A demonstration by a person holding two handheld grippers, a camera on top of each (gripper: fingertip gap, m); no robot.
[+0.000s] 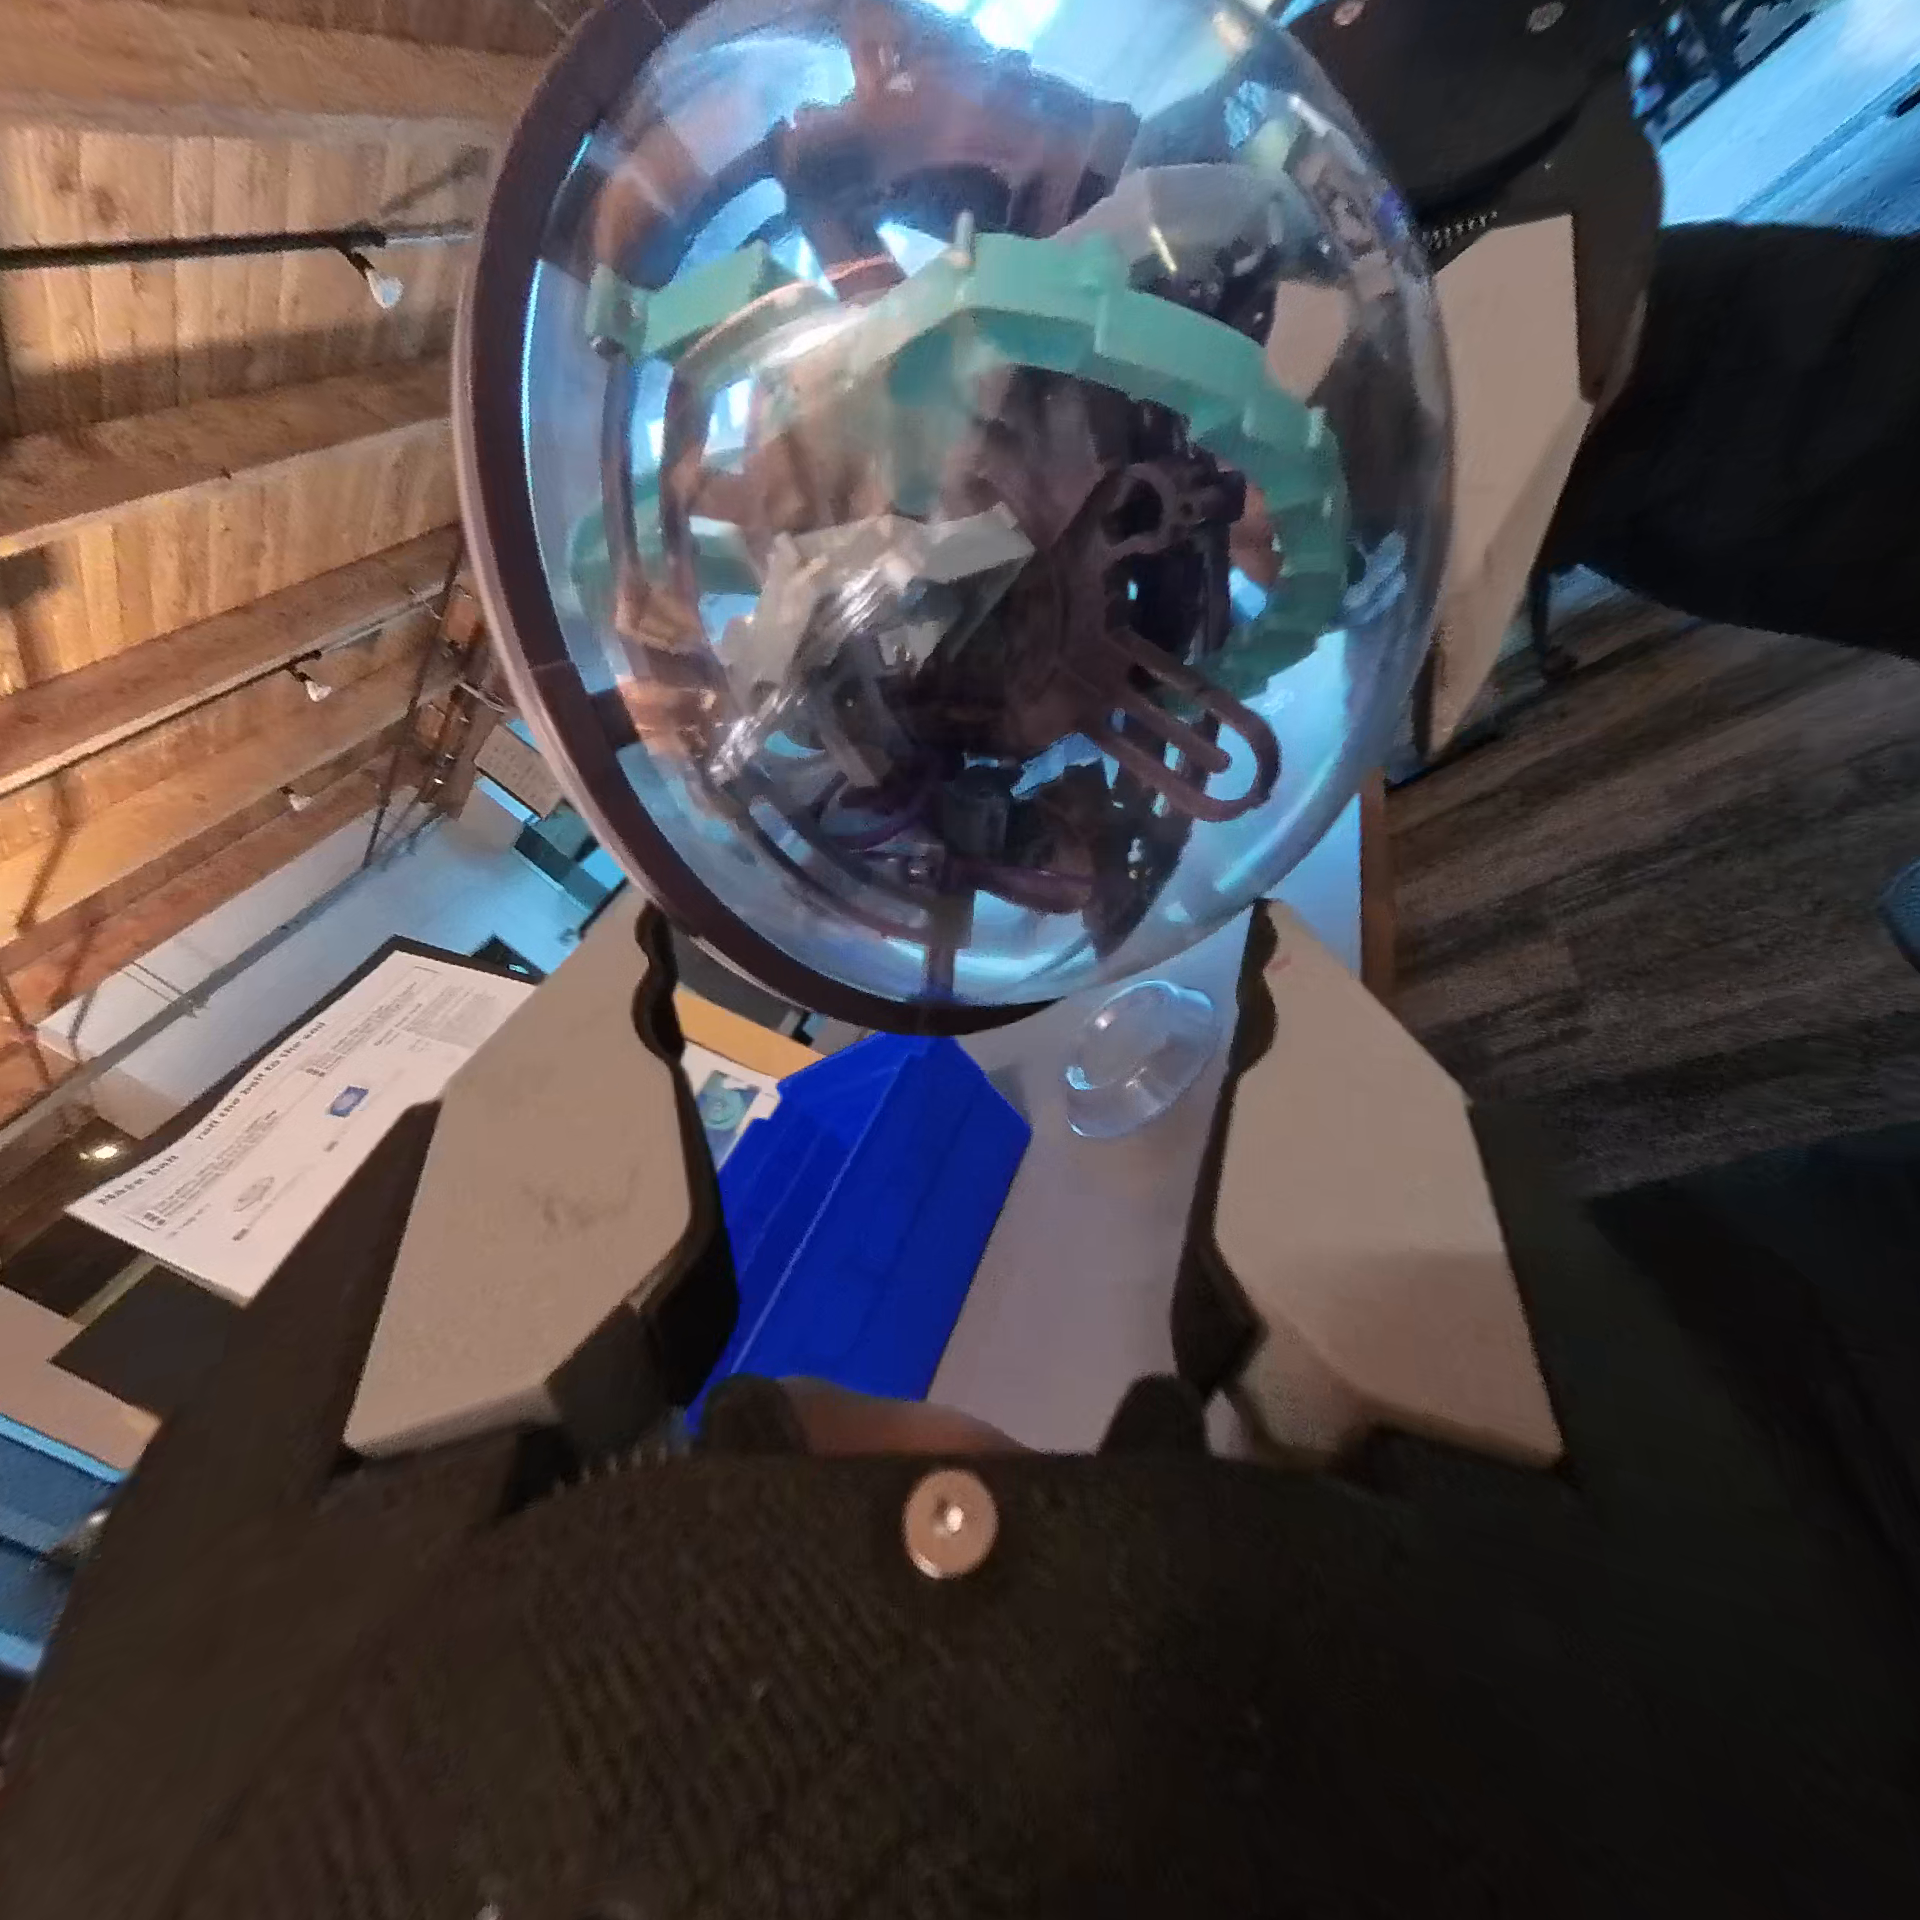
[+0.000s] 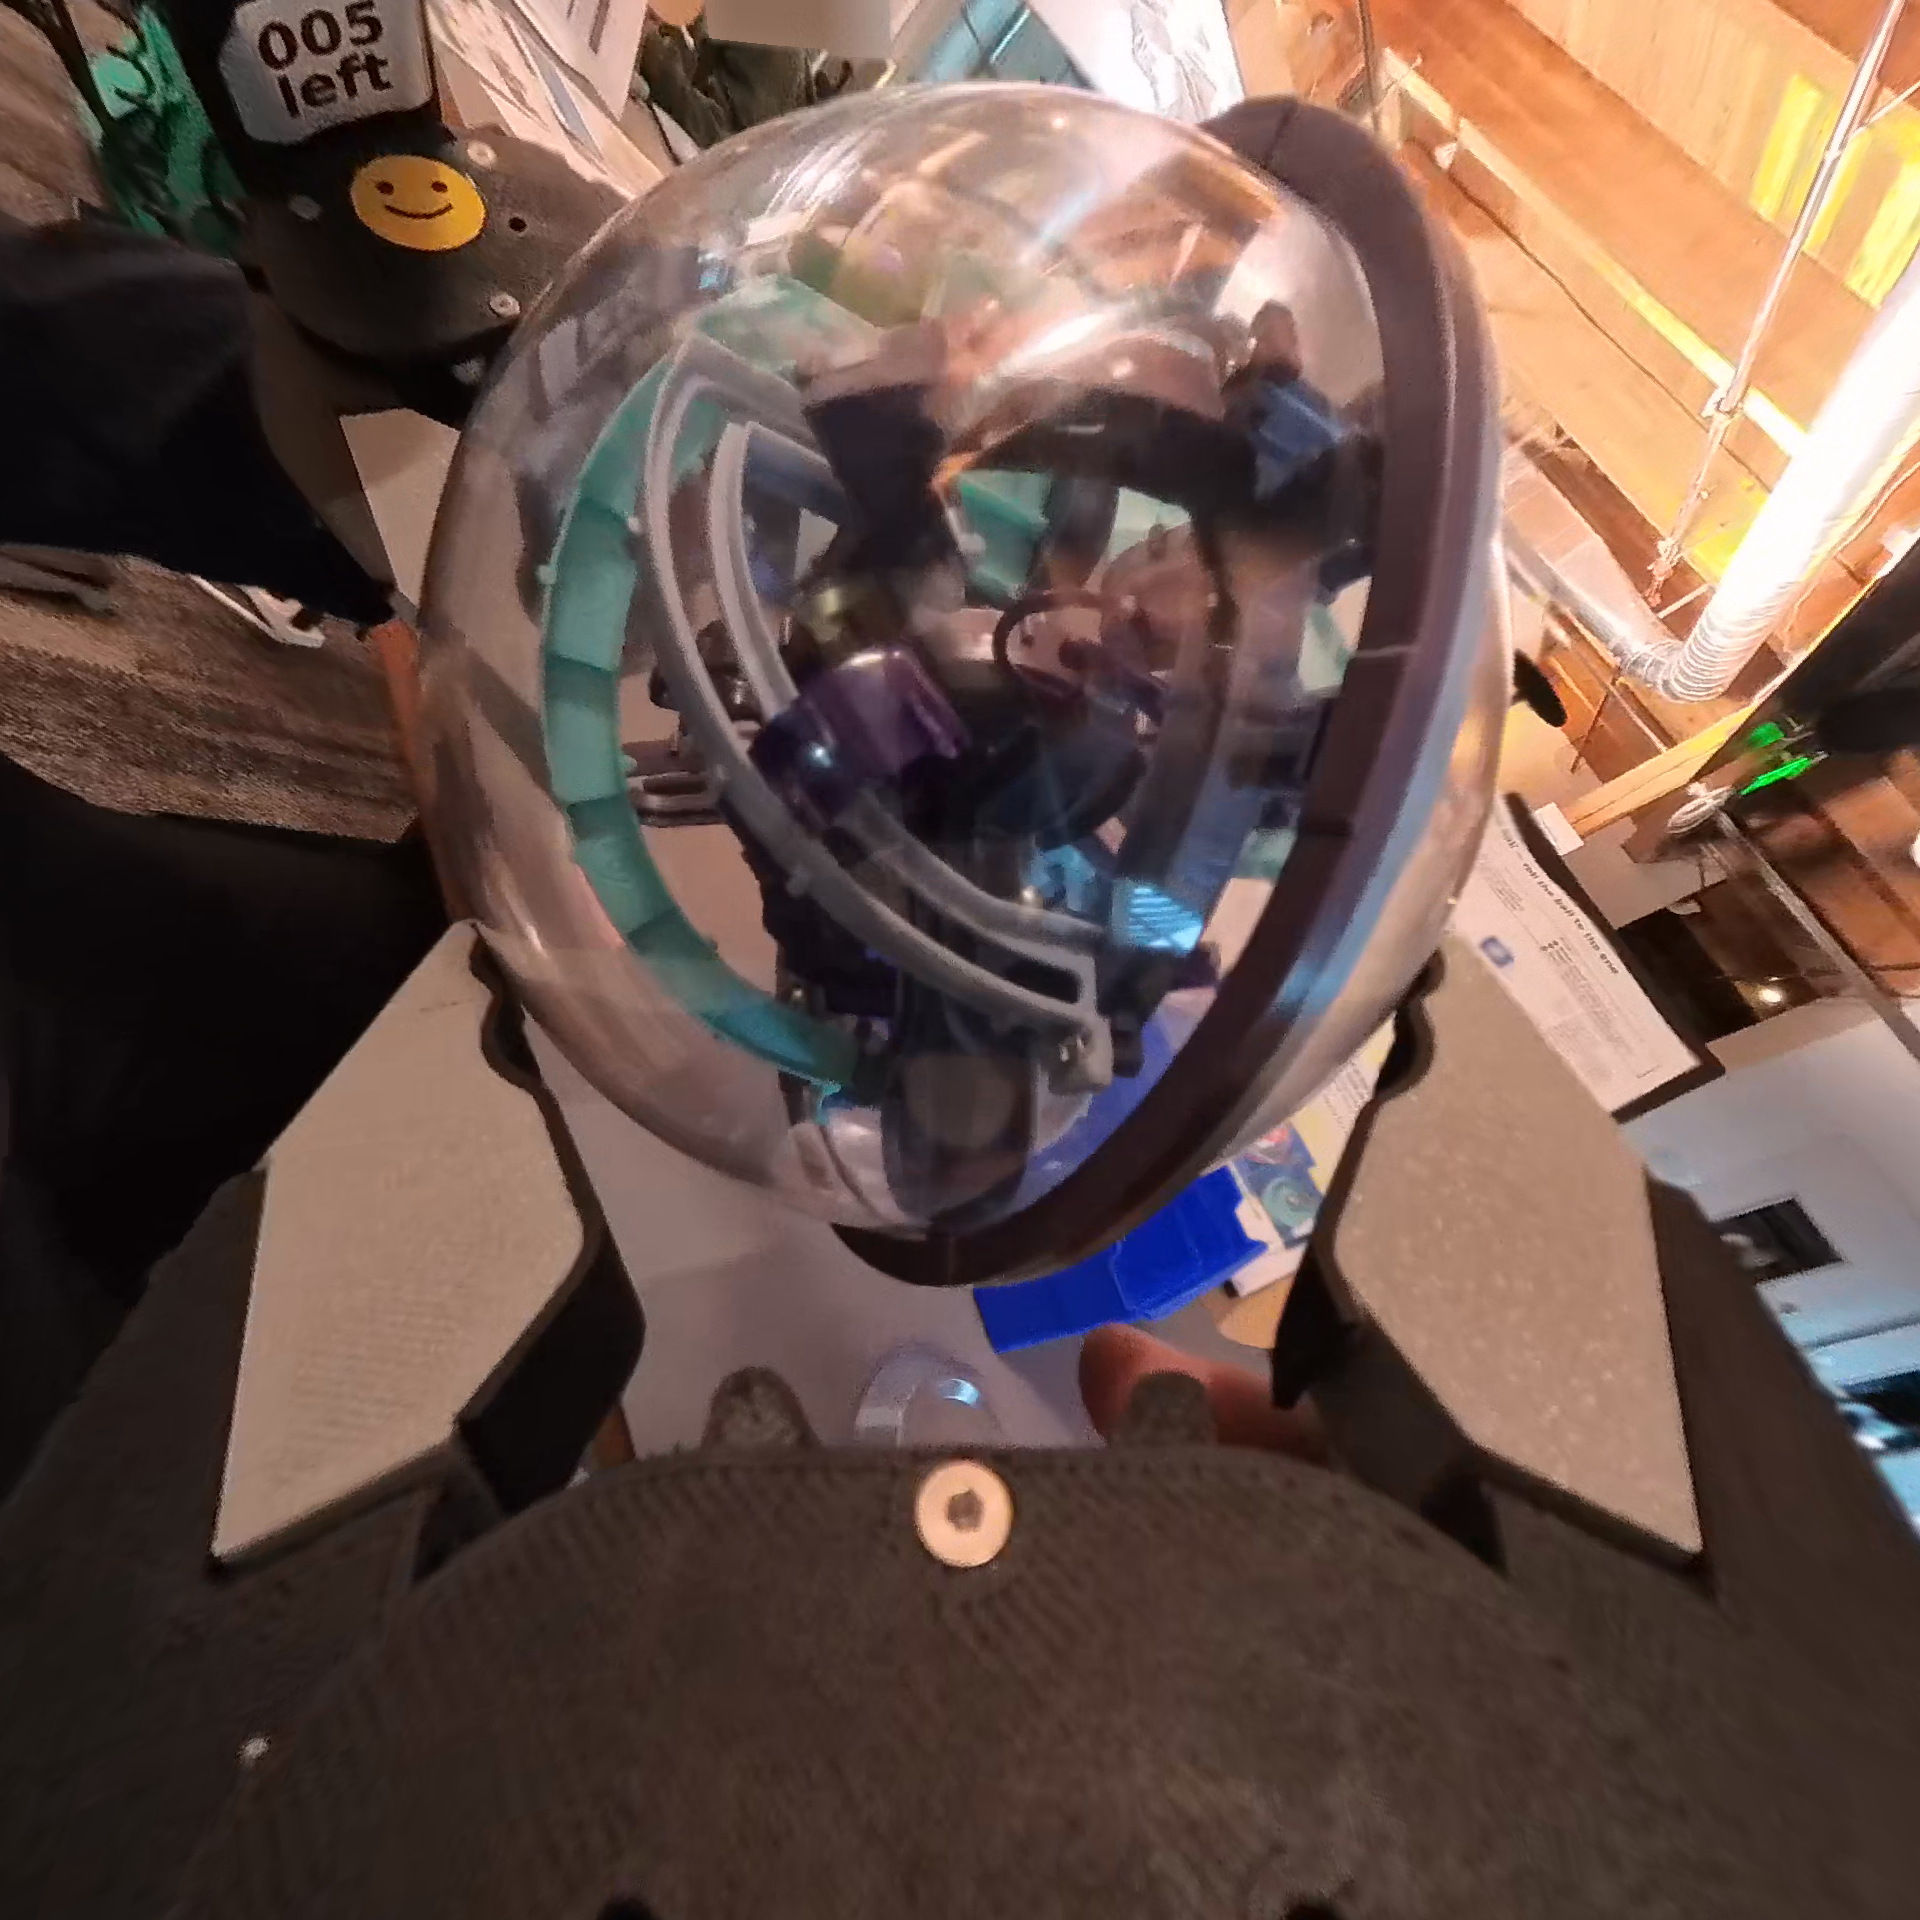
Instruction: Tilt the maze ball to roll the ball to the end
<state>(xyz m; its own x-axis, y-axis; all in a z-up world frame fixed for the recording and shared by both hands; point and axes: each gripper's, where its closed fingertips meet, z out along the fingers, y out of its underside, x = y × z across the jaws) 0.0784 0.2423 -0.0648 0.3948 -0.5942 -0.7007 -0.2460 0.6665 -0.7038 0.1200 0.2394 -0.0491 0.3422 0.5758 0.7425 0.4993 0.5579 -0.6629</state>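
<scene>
The maze ball [image 1: 935,520] is a clear sphere with a dark rim band and teal, grey and brown tracks inside. It is held in the air between both grippers. My left gripper [image 1: 956,935] has its jaws wide apart, with both fingertips [image 1: 655,956] pressed on the near side of the sphere. My right gripper [image 2: 956,982] grips the opposite side of the maze ball [image 2: 956,644] the same way. Its grey fingers show behind the sphere in the left wrist view [image 1: 1507,416]. I cannot pick out the small rolling ball among the tracks.
Below the sphere, a grey table [image 1: 1091,1247] bears a blue bin [image 1: 862,1195], a clear dome-shaped stand [image 1: 1138,1060] and a printed sheet on a black board [image 1: 301,1122]. The bin [image 2: 1122,1278] and stand [image 2: 914,1392] also show in the right wrist view. A wooden ceiling is behind.
</scene>
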